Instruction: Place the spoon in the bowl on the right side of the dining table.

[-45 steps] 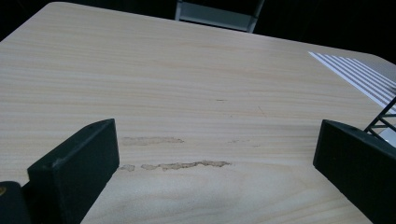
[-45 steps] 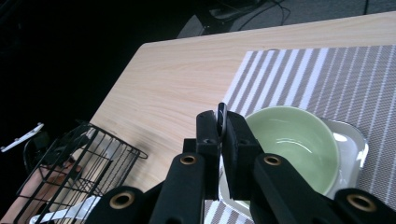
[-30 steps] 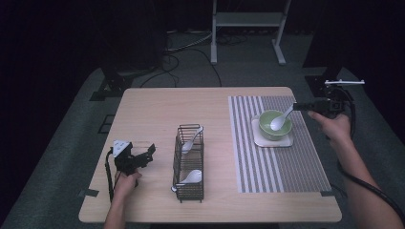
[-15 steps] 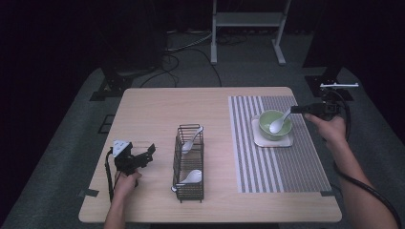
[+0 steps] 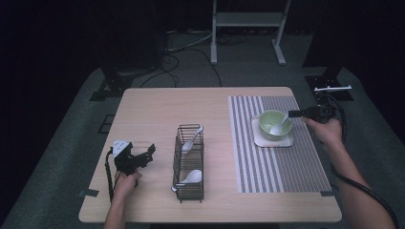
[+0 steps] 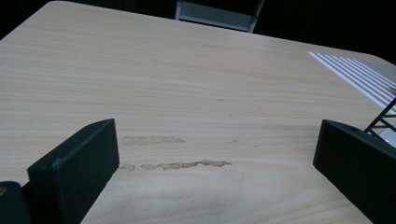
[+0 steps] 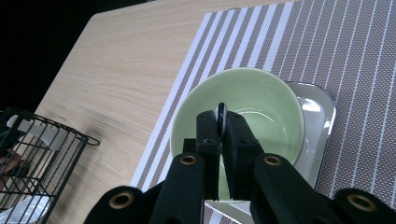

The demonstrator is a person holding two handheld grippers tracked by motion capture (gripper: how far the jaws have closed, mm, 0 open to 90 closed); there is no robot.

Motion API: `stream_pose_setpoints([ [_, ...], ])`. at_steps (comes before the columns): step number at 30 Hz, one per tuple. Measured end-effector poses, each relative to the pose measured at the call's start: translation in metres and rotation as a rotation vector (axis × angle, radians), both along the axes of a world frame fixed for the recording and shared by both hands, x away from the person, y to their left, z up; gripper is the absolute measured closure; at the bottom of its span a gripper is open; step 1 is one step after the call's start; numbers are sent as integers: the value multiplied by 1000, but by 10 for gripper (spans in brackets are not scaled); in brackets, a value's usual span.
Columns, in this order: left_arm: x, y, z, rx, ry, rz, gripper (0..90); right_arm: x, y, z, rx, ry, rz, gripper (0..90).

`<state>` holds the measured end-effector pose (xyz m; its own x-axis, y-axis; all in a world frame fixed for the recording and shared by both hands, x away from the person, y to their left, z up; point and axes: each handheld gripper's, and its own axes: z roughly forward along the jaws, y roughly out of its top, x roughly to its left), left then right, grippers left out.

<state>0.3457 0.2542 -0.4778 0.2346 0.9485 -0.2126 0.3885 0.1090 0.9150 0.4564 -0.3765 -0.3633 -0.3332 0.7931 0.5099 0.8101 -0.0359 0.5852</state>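
A pale green bowl (image 5: pixel 270 121) (image 7: pixel 261 107) stands on a white square saucer (image 5: pixel 287 141) (image 7: pixel 322 116) on the striped placemat (image 5: pixel 277 162). A white spoon (image 5: pixel 278 125) leans in the bowl with its handle up to the right. My right gripper (image 5: pixel 292 113) (image 7: pixel 221 125) is over the bowl's right rim, shut on the spoon's handle (image 7: pixel 221 111), which shows edge-on between the jaws. My left gripper (image 5: pixel 145 153) (image 6: pixel 215 158) rests low at the table's left, open, with only bare wood between its jaws.
A black wire rack (image 5: pixel 188 162) (image 7: pixel 42 154) stands mid-table and holds two white spoons (image 5: pixel 192 138) (image 5: pixel 191 177). Its corner (image 6: pixel 385 116) lies just right of my left gripper. The wooden table (image 5: pixel 191 109) has bare wood at the back and left.
My right gripper has shifted slightly with the spoon's handle over the bowl. The left gripper has stayed still.
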Motion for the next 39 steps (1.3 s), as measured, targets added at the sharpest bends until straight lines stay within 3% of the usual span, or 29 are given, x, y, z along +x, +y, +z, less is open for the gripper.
stream_pose_setpoints([
  [20, 0, 0, 0, 3, 2, -2, 0, 1, -9, -8, -15, 9, -44, 833],
  [39, 1, 1, 0, -1, 5, 2, 0, 1, -25, -22, -100, 41, -105, 735],
])
